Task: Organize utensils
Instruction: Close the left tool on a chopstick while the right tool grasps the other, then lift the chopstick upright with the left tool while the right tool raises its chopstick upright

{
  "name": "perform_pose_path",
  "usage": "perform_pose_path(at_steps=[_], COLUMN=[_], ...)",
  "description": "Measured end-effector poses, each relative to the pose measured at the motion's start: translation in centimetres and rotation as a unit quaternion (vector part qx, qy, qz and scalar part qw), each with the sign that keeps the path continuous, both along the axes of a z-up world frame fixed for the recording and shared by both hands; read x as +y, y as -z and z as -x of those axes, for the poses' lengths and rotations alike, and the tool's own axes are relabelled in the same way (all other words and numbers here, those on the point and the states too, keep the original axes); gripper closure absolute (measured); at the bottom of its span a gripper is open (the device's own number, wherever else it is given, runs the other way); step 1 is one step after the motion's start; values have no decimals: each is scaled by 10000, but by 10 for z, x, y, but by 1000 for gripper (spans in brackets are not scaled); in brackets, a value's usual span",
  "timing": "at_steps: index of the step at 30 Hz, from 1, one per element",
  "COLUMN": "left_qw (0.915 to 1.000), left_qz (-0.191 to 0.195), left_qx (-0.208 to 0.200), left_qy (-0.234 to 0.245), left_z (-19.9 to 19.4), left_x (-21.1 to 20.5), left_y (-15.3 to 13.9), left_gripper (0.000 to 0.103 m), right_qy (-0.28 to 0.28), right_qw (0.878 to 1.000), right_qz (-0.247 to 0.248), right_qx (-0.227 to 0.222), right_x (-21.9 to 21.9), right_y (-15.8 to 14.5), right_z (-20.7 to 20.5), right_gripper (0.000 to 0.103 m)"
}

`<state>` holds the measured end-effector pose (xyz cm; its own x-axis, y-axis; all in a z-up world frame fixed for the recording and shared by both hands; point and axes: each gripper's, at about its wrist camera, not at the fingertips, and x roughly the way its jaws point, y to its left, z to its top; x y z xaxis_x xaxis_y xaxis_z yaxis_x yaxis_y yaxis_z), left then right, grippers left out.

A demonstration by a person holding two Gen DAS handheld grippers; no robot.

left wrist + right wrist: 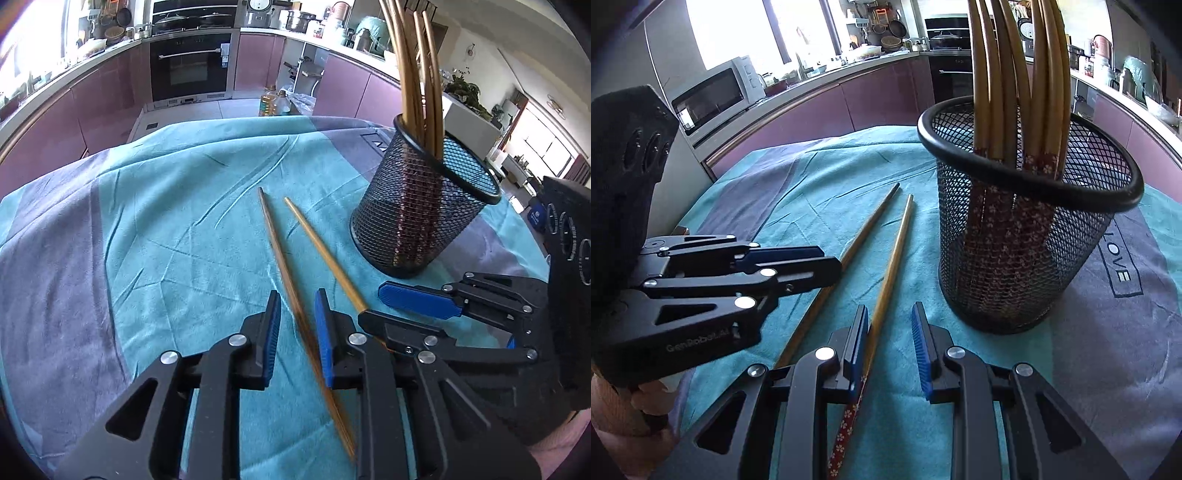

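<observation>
The desk is covered by a teal and grey cloth (155,236) with soft folds. On it, at about two o'clock in the left wrist view, stands a black wire-mesh holder (424,206), round and upright, which already holds several long bamboo chopsticks (1008,81) with their flowered ends down.

Two more chopsticks lie loose on the cloth, near the holder, almost parallel. The left gripper (297,325) has its fingers a little apart around the darker bamboo chopstick (291,291); the stick passes between the pads, but they do not seem to press on it. The right gripper (890,332), at six o'clock in its own view, also has its fingers apart: the lighter bamboo chopstick with a red flowered end (886,291) lies against the left pad only, and the other pad is free.

I judge that the step in hand is the pick-up of the last two chopsticks. The next move calls for closing on a stick, lifting it, turning it upright and lowering it into the holder.
</observation>
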<state>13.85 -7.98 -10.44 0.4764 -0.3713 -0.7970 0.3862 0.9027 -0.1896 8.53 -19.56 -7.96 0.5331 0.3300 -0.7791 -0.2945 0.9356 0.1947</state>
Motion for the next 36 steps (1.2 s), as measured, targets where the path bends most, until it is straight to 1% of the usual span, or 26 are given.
perform_pose_path(at_steps=[3, 7, 8, 12, 15, 19, 23, 26, 30, 32, 36], left_qw=[10000, 9999, 9999, 9999, 9998, 9998, 9997, 9997, 9999, 9999, 9998], left_qz=[-38, -105, -101, -102, -142, -62, -74, -52, -42, -97, -191], left_qx=[70, 33, 39, 11, -45, -3, -3, 32, 59, 41, 44], left_qy=[-7, -9, -18, -124, -162, -177, -223, -217, -120, -73, 23], left_z=[-3, -4, -4, -4, 2, 10, 16, 20, 28, 31, 32], left_x=[-3, -7, -8, -9, -12, -12, -9, -6, -7, -7, -8], left_y=[5, 7, 7, 8, 9, 10, 9, 9, 9, 8, 9], left_gripper=[86, 87, 89, 92, 93, 94, 95, 95, 95, 95, 95], right_qy=[11, 29, 34, 65, 66, 173, 183, 49, -147, -217, -191], right_qw=[10000, 10000, 10000, 10000, 9999, 9994, 9986, 9981, 9985, 9988, 9991], right_qz=[15, 27, 30, -2, -118, -312, -501, -606, -528, -443, -360], right_qx=[-13, -41, -48, -52, -12, 17, -47, -26, 7, 52, 105], right_x=[1, 4, 4, 3, -1, -9, -18, -18, -11, -8, -6], right_y=[0, 0, 0, 0, 1, 1, -4, -7, -8, -6, -2], right_z=[-2, -5, -6, -8, -7, -5, 4, 7, 12, 11, 9], right_gripper=[80, 80, 80, 85, 93, 96, 98, 98, 98, 98, 95])
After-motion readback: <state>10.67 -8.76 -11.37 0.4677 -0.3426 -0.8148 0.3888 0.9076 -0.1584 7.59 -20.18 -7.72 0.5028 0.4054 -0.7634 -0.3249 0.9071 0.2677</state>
